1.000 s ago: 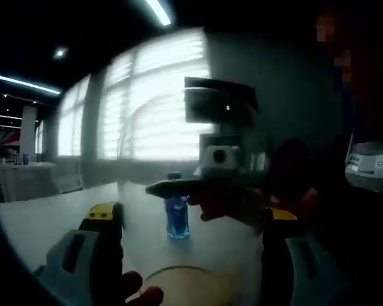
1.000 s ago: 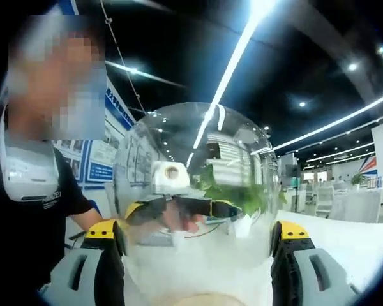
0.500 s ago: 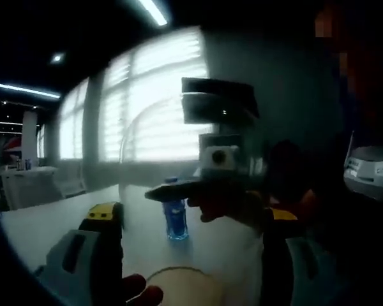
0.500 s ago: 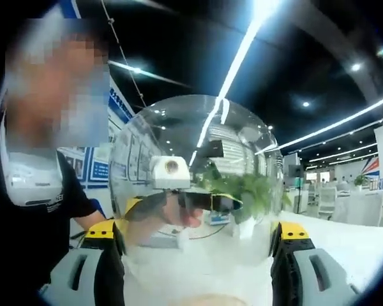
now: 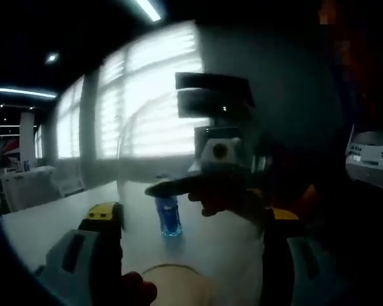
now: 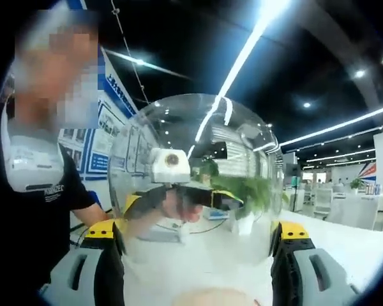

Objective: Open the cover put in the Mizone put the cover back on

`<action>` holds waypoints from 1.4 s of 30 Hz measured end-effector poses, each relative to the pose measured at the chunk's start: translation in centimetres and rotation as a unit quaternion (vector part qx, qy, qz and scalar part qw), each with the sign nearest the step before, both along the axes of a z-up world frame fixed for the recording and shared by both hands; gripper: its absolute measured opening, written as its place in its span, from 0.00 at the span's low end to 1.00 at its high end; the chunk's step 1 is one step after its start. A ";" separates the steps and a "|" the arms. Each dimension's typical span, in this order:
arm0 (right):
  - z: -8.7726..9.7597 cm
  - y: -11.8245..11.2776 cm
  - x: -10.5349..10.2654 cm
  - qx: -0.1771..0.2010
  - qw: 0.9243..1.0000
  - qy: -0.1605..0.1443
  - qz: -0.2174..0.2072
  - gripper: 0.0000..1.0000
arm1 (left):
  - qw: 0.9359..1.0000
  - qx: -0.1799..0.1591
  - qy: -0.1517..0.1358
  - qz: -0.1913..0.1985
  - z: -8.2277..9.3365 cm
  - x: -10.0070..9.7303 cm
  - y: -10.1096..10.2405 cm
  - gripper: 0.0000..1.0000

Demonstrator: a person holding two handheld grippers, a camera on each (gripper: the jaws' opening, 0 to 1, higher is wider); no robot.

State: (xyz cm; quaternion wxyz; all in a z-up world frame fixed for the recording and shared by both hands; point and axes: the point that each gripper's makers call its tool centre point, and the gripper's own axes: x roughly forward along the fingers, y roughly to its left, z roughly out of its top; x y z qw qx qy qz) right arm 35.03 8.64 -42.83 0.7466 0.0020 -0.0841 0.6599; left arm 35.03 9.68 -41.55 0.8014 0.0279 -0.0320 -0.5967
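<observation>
A clear dome cover (image 6: 198, 146) spans the gap between the jaws of my right gripper (image 6: 193, 233), which is shut on it. Through the glass I see my left gripper (image 6: 182, 203) and the hand that holds it. In the left gripper view the same cover (image 5: 147, 146) shows as a hazy dome between the jaws of my left gripper (image 5: 193, 213), which also looks shut on it. Beyond the glass, the blue Mizone bottle (image 5: 169, 217) stands upright on the white table (image 5: 51, 223), under the right gripper (image 5: 172, 188).
A person in a dark shirt (image 6: 32, 210) stands close on the left of the right gripper view. White tables and chairs (image 6: 357, 210) fill the hall behind. Bright windows with blinds (image 5: 147, 95) lie beyond the table.
Both views have drifted a little with the hands. The cover stays held between the jaws, and the bottle still stands on the table.
</observation>
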 end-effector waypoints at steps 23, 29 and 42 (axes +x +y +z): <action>-3.2 -0.6 -4.5 -0.004 0.999 0.051 -0.001 0.90 | 0.998 -0.043 0.054 0.000 -3.5 -4.7 -0.4 0.79; -3.7 -0.7 -5.9 -0.009 0.999 0.053 0.000 0.90 | 0.998 -0.040 0.056 0.004 -4.0 -6.2 -0.5 0.79; -5.4 -0.1 -9.1 -0.029 0.998 0.059 0.010 0.90 | 0.997 -0.028 0.064 0.019 -5.7 -9.3 -0.2 0.79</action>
